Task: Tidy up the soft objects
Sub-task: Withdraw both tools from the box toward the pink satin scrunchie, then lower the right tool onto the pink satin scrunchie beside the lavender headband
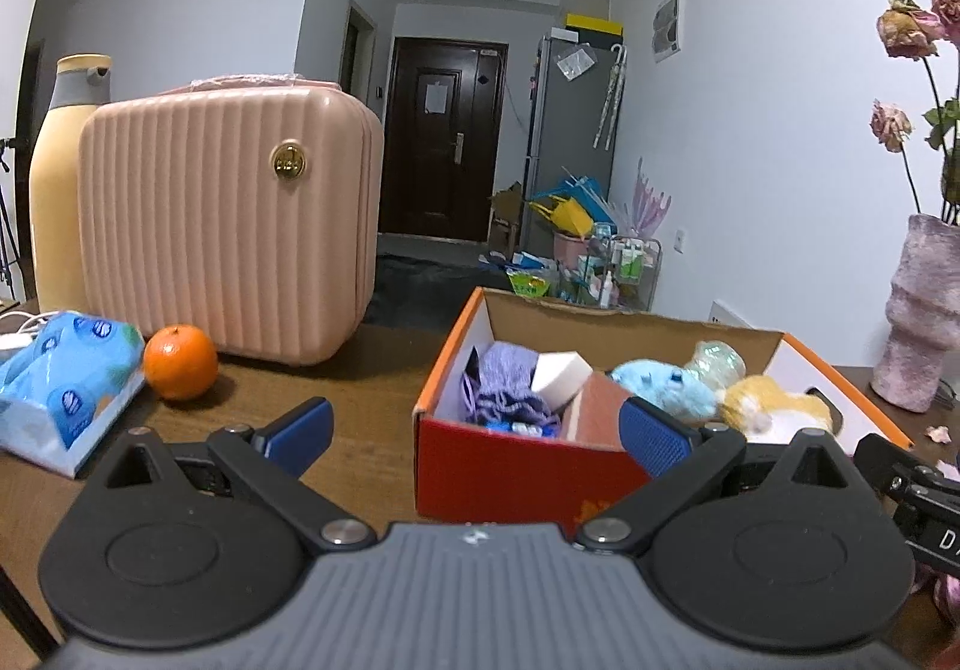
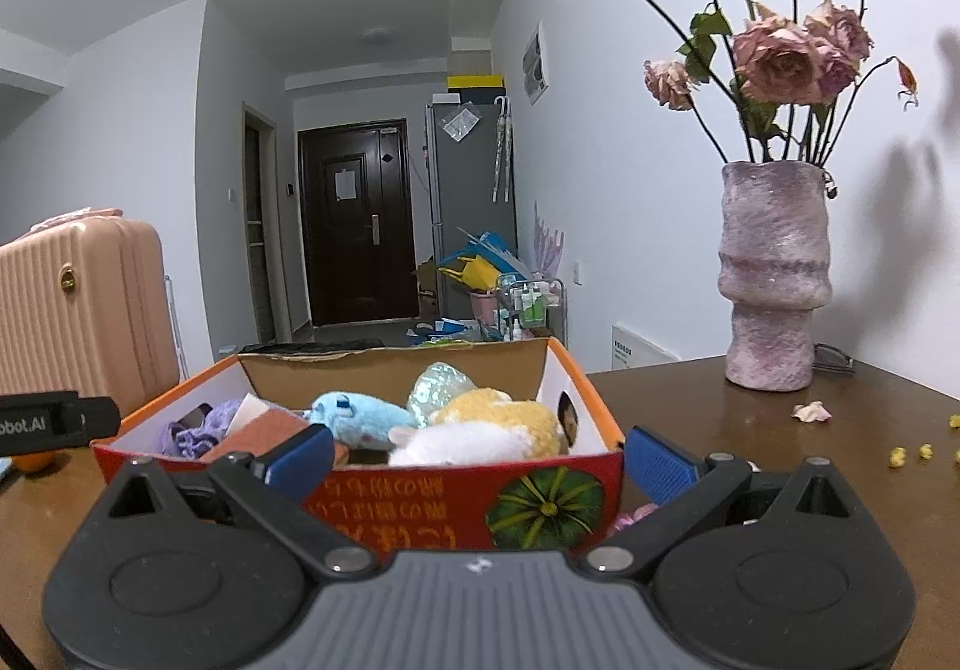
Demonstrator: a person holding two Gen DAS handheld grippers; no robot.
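The left hand-held gripper [image 1: 477, 433] and right hand-held gripper [image 2: 480, 457] are both spread wide, holding nothing. At centre frame, the orange cardboard box [image 2: 591, 400] on the brown wooden desk [image 2: 780, 430] holds a light-blue plush toy [image 2: 360, 415], a yellow-and-white plush toy [image 2: 498, 427] and a purple knitted cloth [image 1: 510, 379].

the right gripper [image 2: 480, 460] hangs wide open before the orange box [image 2: 591, 400] of plush toys [image 2: 360, 418].

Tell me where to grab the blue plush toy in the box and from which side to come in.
Grip the blue plush toy across its rounded body, coming down from above. It lies on top of the pile in the cardboard box, whose walls block a side approach; probably easiest for the right gripper.
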